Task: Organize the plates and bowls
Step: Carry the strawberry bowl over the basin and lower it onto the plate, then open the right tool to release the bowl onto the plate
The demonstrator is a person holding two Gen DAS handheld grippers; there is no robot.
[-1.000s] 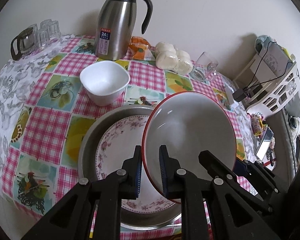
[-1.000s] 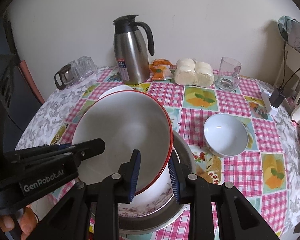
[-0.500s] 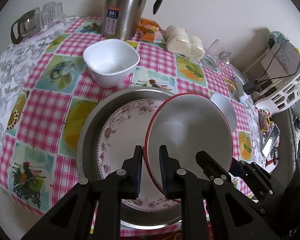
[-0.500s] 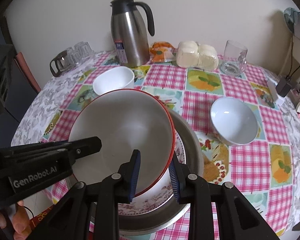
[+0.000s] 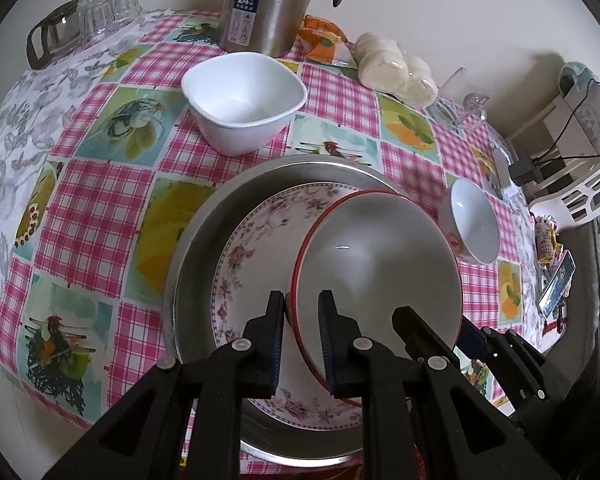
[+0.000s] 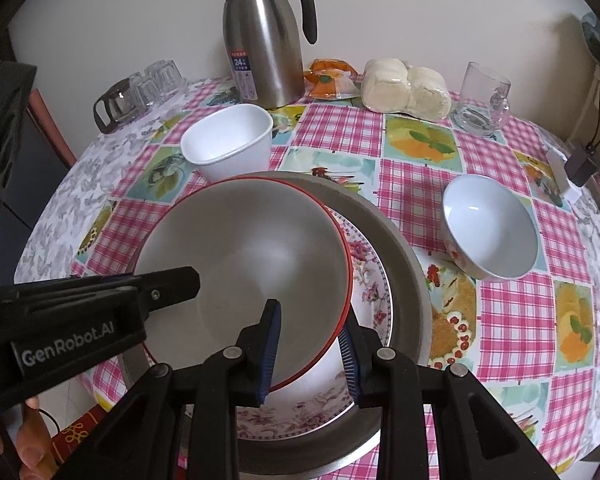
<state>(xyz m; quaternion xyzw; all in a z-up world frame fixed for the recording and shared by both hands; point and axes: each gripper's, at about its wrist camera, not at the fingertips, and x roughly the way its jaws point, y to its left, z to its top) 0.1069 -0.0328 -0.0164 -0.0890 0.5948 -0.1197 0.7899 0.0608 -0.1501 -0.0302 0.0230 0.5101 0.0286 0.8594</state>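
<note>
Both grippers hold one red-rimmed white bowl (image 5: 380,264) (image 6: 240,252) low over a floral plate (image 5: 256,256) (image 6: 372,292). The plate lies in a round metal pan (image 5: 196,240) (image 6: 404,248). My left gripper (image 5: 302,300) is shut on the bowl's left rim. On the bowl's right rim, my right gripper (image 6: 310,312) is shut. Whether the bowl touches the plate I cannot tell. A square white bowl (image 5: 242,100) (image 6: 228,140) stands behind the pan. To the pan's right sits a small round bowl (image 5: 472,220) (image 6: 492,228).
A steel thermos jug (image 6: 264,40), an orange packet (image 6: 328,80), bagged buns (image 6: 404,84) and a glass mug (image 6: 480,100) line the table's back. Glass cups and a small pot (image 6: 140,88) stand at the back left. A white rack (image 5: 572,184) is off the right edge.
Both grippers have come down with the red-rimmed bowl, which now hangs closer to the floral plate. Both views tip further downward. The grips look unchanged.
</note>
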